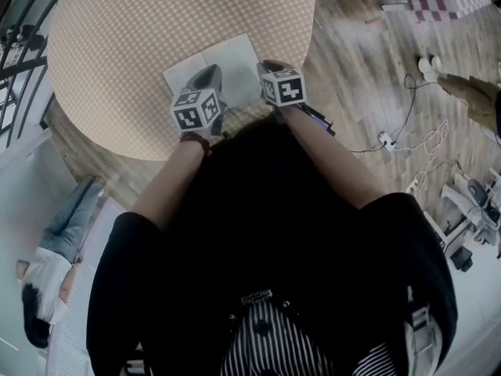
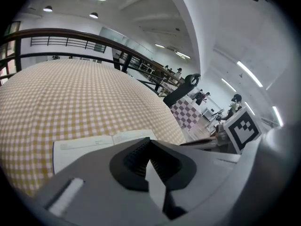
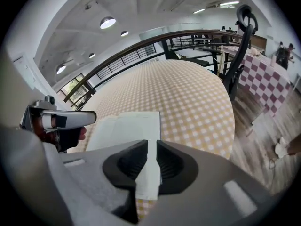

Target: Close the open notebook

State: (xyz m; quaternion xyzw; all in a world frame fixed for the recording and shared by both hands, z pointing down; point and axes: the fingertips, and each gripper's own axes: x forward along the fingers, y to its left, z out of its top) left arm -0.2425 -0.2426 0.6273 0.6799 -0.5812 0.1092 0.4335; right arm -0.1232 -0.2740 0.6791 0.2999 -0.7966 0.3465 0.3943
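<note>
Tan-and-white checked cloth (image 1: 133,45) covers a round table (image 1: 78,141). The open notebook (image 1: 225,56) lies flat on it, white pages up, toward 5 o'clock of the tabletop in the head view and close to the near rim.

Both grippers sit at the notebook's near edge and point toward 12 o'clock. The left gripper (image 1: 206,78) is over the near left page, with its marker cube (image 1: 196,110) at 6 o'clock from the jaws. Its own view shows the dark ribbed pads (image 2: 134,157) meeting at the tips with nothing between them, and the notebook lying just past them toward 11 o'clock.

The right gripper (image 1: 271,69) is at the notebook's right corner, beside the left one but apart from it. Its jaws stand a narrow slit apart and hold nothing. The right page shows through the slit, and its near edge runs under the jaws. No view shows whether either gripper touches the paper.

In the right gripper view the left gripper appears side-on at 9 o'clock, with a hand (image 3: 70,135) behind it. In the left gripper view the right gripper's cube (image 2: 242,128) sits at 3 o'clock.

A dark railing (image 2: 70,34) curves past the table's far side. A black chair (image 2: 184,87) stands at 2 o'clock, next to a second table with a purple check (image 2: 186,113). Cables (image 1: 409,135) lie on the wood floor (image 1: 356,49) at 3 o'clock.
</note>
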